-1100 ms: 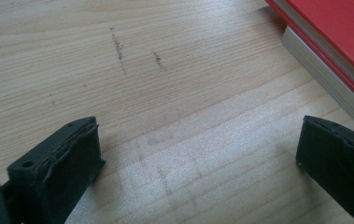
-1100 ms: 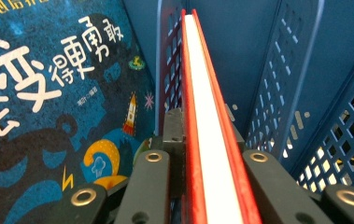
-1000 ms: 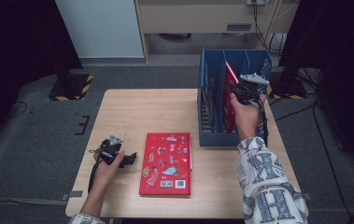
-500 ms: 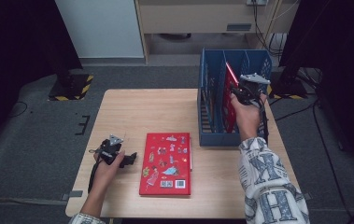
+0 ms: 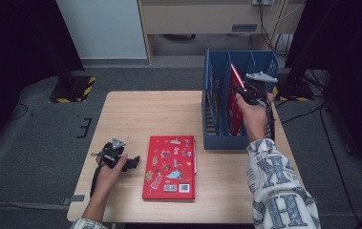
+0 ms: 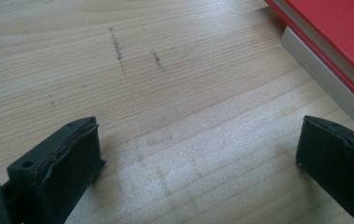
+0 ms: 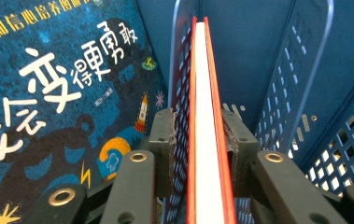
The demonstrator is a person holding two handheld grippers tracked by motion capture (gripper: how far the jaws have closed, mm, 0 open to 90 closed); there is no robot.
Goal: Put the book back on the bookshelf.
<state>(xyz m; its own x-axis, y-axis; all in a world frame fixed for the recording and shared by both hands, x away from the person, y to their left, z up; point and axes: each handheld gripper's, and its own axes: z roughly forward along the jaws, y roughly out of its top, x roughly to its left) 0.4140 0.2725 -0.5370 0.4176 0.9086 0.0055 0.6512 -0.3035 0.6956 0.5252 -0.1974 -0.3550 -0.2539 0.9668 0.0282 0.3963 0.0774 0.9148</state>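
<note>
Two tongs at work: right tongs (image 7: 198, 140) clamp a red book (image 7: 202, 93), best lowered upright into the blue rack (image 5: 217, 138) (left tongs (image 6: 198, 158) wide open, empty).

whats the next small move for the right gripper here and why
Probably open the right gripper and let go: its jaws clamp the thin red book, which already stands upright in the blue plastic slotted bin, beside a dark blue picture book.
</note>
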